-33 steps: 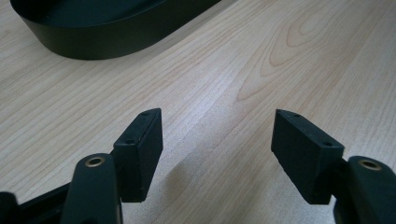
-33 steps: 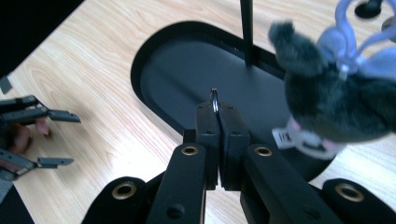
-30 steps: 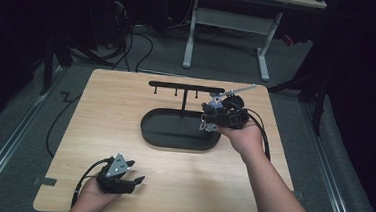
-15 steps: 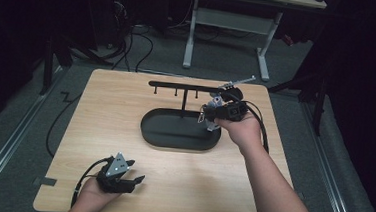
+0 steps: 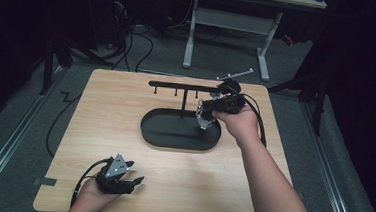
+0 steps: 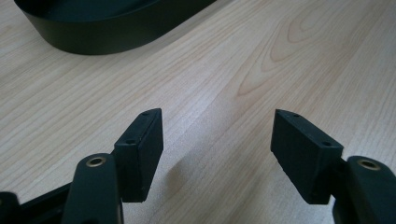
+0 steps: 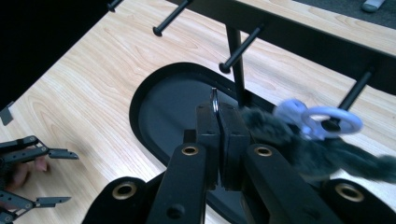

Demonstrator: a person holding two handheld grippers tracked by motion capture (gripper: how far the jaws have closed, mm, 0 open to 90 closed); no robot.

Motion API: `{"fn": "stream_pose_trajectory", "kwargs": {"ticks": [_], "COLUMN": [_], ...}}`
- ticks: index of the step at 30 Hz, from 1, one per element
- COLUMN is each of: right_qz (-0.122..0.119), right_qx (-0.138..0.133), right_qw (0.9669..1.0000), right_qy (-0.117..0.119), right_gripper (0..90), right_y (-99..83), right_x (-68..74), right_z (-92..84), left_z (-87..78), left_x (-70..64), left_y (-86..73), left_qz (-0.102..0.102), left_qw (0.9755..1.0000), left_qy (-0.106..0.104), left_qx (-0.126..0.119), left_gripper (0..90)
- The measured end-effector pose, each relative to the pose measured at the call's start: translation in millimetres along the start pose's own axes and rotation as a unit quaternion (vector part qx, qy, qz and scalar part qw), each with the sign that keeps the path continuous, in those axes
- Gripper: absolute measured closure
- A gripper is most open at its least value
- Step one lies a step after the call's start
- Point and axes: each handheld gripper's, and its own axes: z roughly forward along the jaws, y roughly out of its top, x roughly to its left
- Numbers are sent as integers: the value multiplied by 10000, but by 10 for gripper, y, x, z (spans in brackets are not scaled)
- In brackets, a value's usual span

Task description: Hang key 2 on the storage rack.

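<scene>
My right gripper (image 7: 218,112) is shut on a thin metal key ring (image 7: 214,98). A grey furry keychain (image 7: 299,144) with a pale purple clasp (image 7: 322,121) trails from the ring to the right of the jaws. In the high view the right gripper (image 5: 206,118) hangs over the right end of the black oval base (image 5: 174,135), just below the stand's peg bar (image 5: 182,86). One black peg (image 7: 240,51) points at the camera just above the ring. My left gripper (image 5: 135,182) rests open at the table's front left, with nothing between its jaws (image 6: 217,135).
The wooden table (image 5: 116,106) has bare room left of the stand and along the front. The oval base's wall (image 6: 93,39) lies ahead of the left gripper. A desk frame (image 5: 227,23) and cables lie on the floor beyond the table.
My right hand has lifted the keychain slightly and carried it back toward the peg bar. The left gripper has stayed where it was.
</scene>
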Motion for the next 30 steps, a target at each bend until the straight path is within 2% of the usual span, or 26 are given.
{"fn": "stream_pose_trajectory", "kwargs": {"ticks": [5,14,30], "right_qz": [-21,-109,169], "right_qx": [10,5,-12], "right_qw": [10000,9999,9999], "right_qy": [-18,23,-16], "right_gripper": [894,894,893], "right_y": [46,159,200], "right_x": [9,61,-95], "right_z": [17,120,208], "left_z": [15,-22,-9], "left_x": [-22,4,-3], "left_y": [-11,-16,-13], "left_qz": [62,-26,15], "left_qw": [10000,10000,10000], "left_qy": [-13,1,-22], "left_qx": [72,-6,21], "left_gripper": [349,350,350]}}
